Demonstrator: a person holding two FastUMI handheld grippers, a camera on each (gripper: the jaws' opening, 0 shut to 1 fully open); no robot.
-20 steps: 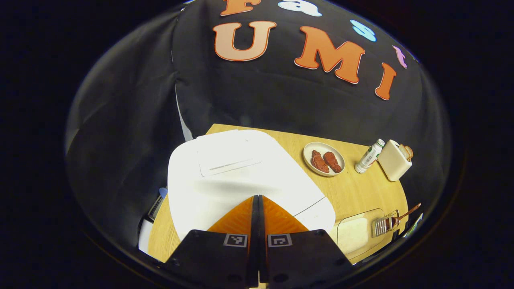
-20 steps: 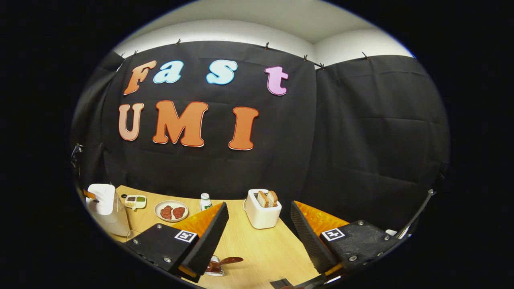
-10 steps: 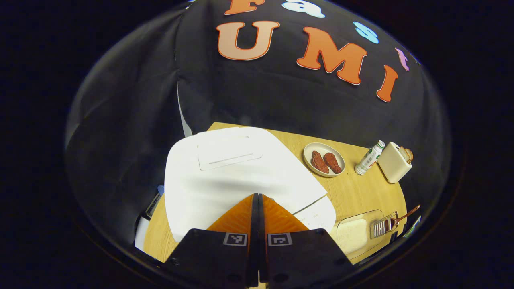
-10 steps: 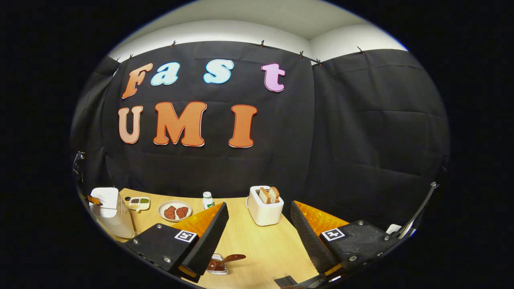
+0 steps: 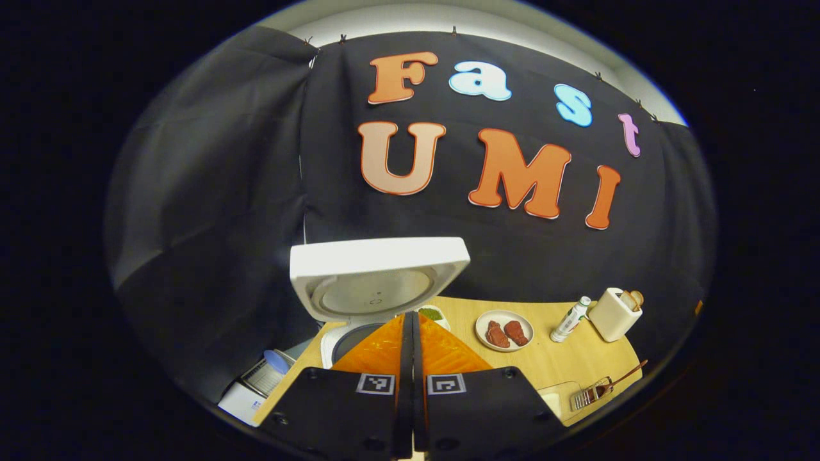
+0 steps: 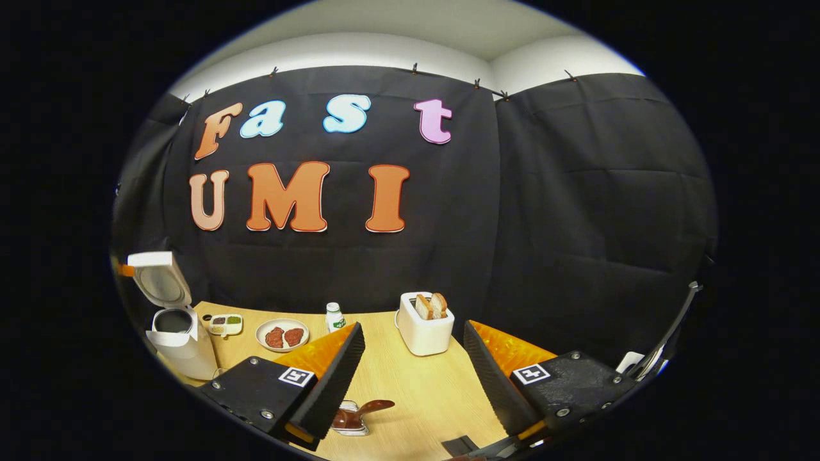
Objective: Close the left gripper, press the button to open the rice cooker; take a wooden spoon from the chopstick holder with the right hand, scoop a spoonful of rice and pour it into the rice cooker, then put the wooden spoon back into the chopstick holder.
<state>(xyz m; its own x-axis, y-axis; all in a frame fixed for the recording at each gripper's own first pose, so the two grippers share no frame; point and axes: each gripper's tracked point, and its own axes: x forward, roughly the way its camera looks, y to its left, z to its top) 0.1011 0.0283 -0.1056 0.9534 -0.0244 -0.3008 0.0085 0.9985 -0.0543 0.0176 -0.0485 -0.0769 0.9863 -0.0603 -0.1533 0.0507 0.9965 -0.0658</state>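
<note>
The white rice cooker stands with its lid swung up, and the dark inner pot shows below it. My left gripper is shut with nothing in it, just in front of the pot's rim. In the right gripper view the cooker sits at the far left of the table with its lid raised. My right gripper stands open and holds nothing. The wooden spoon lies in the wire chopstick holder low beside its left finger. The left gripper view shows the spoon and holder next to a clear rice box.
On the wooden table stand a white toaster with toast, a small bottle, a plate of meat and a condiment dish. A white device sits off the table's left edge.
The cooker's lid has sprung from flat shut to fully raised. My left gripper has lifted and tilted up away from the cooker's top. The right gripper has barely moved.
</note>
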